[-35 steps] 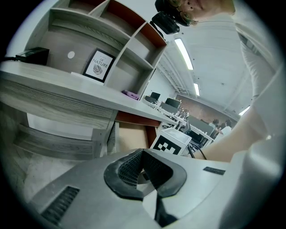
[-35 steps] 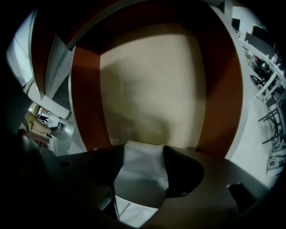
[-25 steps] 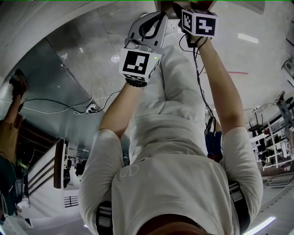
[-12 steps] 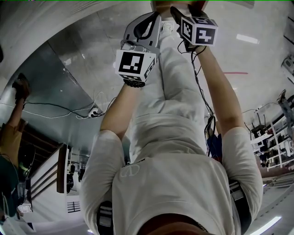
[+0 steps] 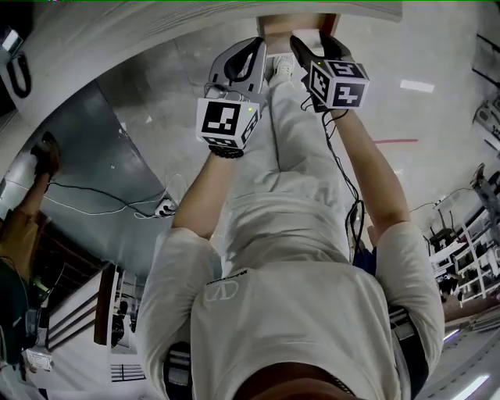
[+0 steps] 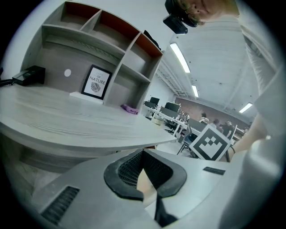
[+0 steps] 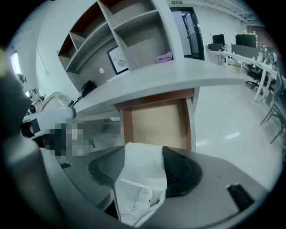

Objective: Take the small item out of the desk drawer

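Observation:
The desk drawer (image 7: 156, 125) stands pulled out under the desk top (image 7: 170, 74), and its light wooden floor is bare; no small item shows in it. My right gripper (image 7: 144, 150) hangs open in front of the drawer, with only the person's white trouser leg and shoe seen between its pads. In the head view it (image 5: 308, 41) is just below the drawer (image 5: 293, 23). My left gripper (image 6: 143, 153) is shut with nothing held, below the desk's edge (image 6: 67, 116); in the head view it (image 5: 262, 43) is beside the right one.
Open shelves (image 6: 107, 36) rise at the back of the desk. On the desk stand a framed print (image 6: 95, 83), a purple item (image 6: 130, 108) and a black device (image 6: 30, 75). Cables (image 5: 117, 205) trail on the floor at left. Other desks and chairs stand behind.
In the head view both grippers have shifted slightly down and the drawer has come further into sight at the top edge. Neither gripper's jaws have changed.

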`<state>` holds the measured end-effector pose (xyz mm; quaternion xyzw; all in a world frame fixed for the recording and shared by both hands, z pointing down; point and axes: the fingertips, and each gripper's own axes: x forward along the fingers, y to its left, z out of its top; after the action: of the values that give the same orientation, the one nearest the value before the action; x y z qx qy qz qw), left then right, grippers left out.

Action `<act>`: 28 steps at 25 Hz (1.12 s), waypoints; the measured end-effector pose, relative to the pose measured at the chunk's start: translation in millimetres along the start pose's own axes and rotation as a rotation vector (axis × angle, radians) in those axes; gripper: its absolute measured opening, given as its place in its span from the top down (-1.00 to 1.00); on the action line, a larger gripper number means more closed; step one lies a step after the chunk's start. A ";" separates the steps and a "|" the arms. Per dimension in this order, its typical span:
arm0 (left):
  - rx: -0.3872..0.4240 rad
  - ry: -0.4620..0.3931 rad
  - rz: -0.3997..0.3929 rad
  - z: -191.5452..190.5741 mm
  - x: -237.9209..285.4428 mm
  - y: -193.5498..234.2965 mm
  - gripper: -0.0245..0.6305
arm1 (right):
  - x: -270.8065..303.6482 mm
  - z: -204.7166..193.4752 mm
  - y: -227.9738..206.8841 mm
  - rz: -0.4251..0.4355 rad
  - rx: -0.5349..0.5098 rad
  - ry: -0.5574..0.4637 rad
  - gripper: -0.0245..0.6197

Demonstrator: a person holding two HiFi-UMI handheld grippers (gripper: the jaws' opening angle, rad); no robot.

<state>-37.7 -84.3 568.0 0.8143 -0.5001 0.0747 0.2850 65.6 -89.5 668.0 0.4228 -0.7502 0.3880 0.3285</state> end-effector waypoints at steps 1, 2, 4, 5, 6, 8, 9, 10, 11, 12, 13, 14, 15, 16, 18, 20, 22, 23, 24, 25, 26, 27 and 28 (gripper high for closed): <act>0.005 -0.004 0.001 4.0 -2.6 -0.6 0.93 | -5.7 4.2 2.9 -0.001 -0.005 -0.012 0.12; 0.009 -0.005 0.003 6.9 -4.7 -1.3 0.93 | -11.0 7.7 5.7 -0.003 -0.011 -0.022 0.12; 0.017 -0.002 0.006 11.7 -7.3 -4.0 0.93 | -21.3 13.7 9.8 -0.005 -0.021 -0.038 0.12; 0.020 0.000 0.007 14.8 -8.2 -5.7 0.93 | -26.1 16.9 11.6 -0.005 -0.024 -0.043 0.12; 0.023 0.000 0.007 18.5 -9.4 -7.3 0.93 | -30.6 20.3 13.8 -0.003 -0.027 -0.047 0.12; 0.028 -0.004 0.006 27.1 -14.0 -9.8 0.93 | -39.2 26.3 20.4 0.005 -0.029 -0.056 0.12; 0.030 -0.007 0.004 31.4 -17.4 -11.5 0.93 | -44.1 28.5 24.3 0.010 -0.029 -0.062 0.12; 0.034 -0.010 0.001 35.6 -20.7 -13.9 0.93 | -49.9 30.4 27.5 0.014 -0.029 -0.069 0.12; 0.038 -0.013 -0.002 40.1 -23.3 -17.1 0.93 | -56.5 32.5 29.6 0.018 -0.029 -0.076 0.12; 0.043 -0.016 -0.005 44.9 -25.1 -20.6 0.93 | -63.7 35.2 30.5 0.020 -0.032 -0.083 0.12; 0.048 -0.019 -0.007 49.8 -26.3 -24.0 0.93 | -71.0 38.5 30.7 0.020 -0.037 -0.090 0.12; 0.054 -0.021 -0.007 55.0 -27.2 -27.0 0.93 | -78.3 42.4 30.6 0.018 -0.043 -0.099 0.12; 0.059 -0.022 -0.007 60.2 -28.3 -29.5 0.93 | -85.7 46.8 30.7 0.016 -0.047 -0.109 0.12; 0.063 -0.024 -0.006 65.5 -29.5 -31.6 0.93 | -93.5 51.5 31.2 0.014 -0.051 -0.121 0.12; 0.075 -0.031 -0.005 77.3 -32.4 -35.2 0.93 | -109.2 62.9 34.2 0.014 -0.060 -0.147 0.12; 0.092 -0.041 -0.002 90.6 -36.3 -38.4 0.93 | -125.1 75.7 39.8 0.019 -0.071 -0.177 0.12; 0.106 -0.049 0.001 103.4 -41.3 -43.1 0.93 | -142.2 87.5 45.4 0.025 -0.078 -0.208 0.12; 0.113 -0.056 0.001 110.0 -43.7 -46.0 0.93 | -150.8 93.6 47.8 0.027 -0.081 -0.224 0.12; 0.120 -0.065 0.001 117.0 -46.3 -48.5 0.93 | -158.7 100.3 50.5 0.028 -0.086 -0.241 0.12; 0.128 -0.075 0.000 124.2 -49.2 -50.1 0.93 | -165.7 107.4 54.0 0.031 -0.091 -0.258 0.12; 0.138 -0.085 0.001 131.3 -52.3 -51.2 0.93 | -172.1 114.6 58.3 0.035 -0.096 -0.276 0.12; 0.146 -0.094 0.003 137.8 -55.5 -52.4 0.93 | -178.7 121.8 62.6 0.041 -0.101 -0.293 0.12; 0.151 -0.102 0.004 143.8 -58.5 -54.2 0.93 | -186.1 128.8 66.5 0.046 -0.106 -0.309 0.12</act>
<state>-43.3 -98.4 404.4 0.8351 -0.5087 0.0713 0.1970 64.6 -106.9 432.8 0.4422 -0.8207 0.2856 0.2222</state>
